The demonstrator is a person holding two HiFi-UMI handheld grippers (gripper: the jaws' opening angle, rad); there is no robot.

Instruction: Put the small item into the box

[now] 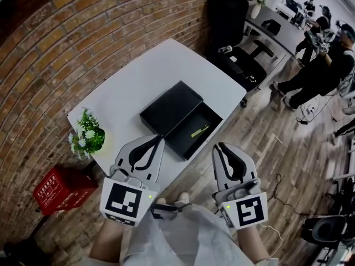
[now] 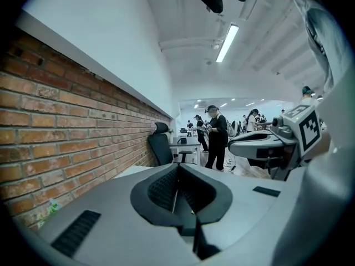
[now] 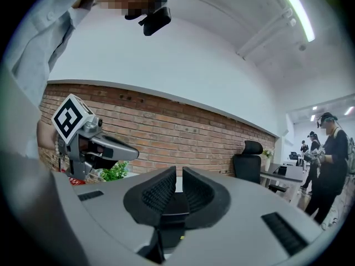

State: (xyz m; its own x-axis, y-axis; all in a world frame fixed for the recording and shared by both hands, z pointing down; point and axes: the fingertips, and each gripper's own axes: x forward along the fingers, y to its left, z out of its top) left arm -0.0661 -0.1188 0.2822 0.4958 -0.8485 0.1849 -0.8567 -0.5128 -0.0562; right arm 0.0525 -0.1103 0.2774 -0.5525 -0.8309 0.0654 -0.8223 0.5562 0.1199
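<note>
Both tongs are empty and drawn shut. The left gripper (image 1: pixel 159 141) shows its jaws pressed together along a thin line in its own view. The right gripper (image 1: pixel 221 147) shows only a narrow slit between its jaws, with nothing in it. In the head view they hang side by side off the desk's near edge, close to the person's body, and neither touches anything.

On the white desk (image 1: pixel 155 71), by its near edge, sits the open black box (image 1: pixel 188 143). Its lid (image 1: pixel 171 108) lies flat just beside it on the far side, overlapping one rim. The small item (image 1: pixel 199 131), a slim yellow-green piece, lies on the floor of the box, inside its walls. A potted plant (image 1: pixel 87 134) stands at the desk's left corner, well apart from the box.

Judging from this, the placing looks done, since the item is in the box and free of either gripper. Nothing named in the task seems left to do. Setting the lid back on would be an extra step that the task does not ask for.
</note>
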